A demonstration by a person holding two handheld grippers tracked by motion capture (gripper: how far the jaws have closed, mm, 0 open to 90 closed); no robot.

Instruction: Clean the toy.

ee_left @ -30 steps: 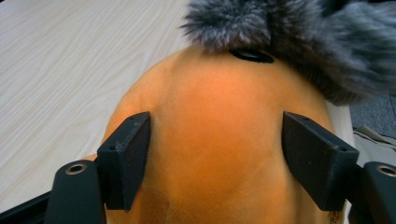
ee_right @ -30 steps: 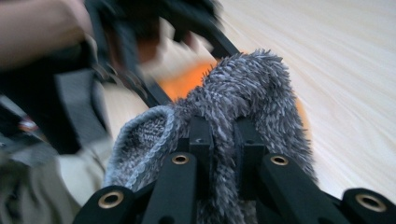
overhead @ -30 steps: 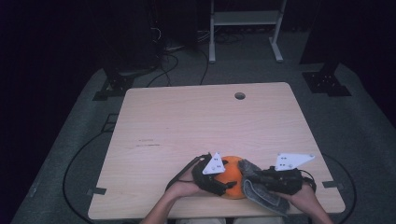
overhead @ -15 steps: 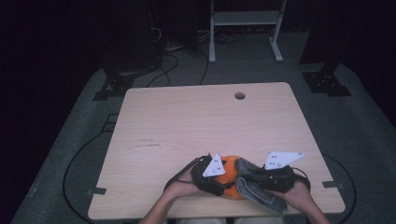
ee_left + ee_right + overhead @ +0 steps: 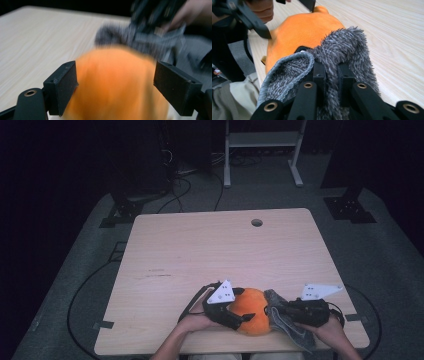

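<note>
Two grippers at work near the table's [image 5: 165,250] near edge, both on one orange plush [image 5: 251,312] and a grey fuzzy cloth [image 5: 292,330]. Left gripper [image 5: 239,316]: jaws just been opening, now spread wide on either side of the plush, the black pads [image 5: 62,86] flanking it; left pad close against the fabric, right pad standing clear, so seemingly no squeeze, more a loose cradle to steady the toy while the other side gets handled. Right gripper [image 5: 272,311]: jaws pinched nearly together on a fold of the cloth [image 5: 342,53], hem curling out to one side of them, pile bunched over the tips. Cloth draped from that pinch against the plush's right flank and trailing off toward the near right corner, probably held by its edge so it can be drawn over or off the toy. Plush lying on the wood between the two hands, just right of centre, close to the person's lap; left gripper view blurred, so contact there hard to settle.
</note>
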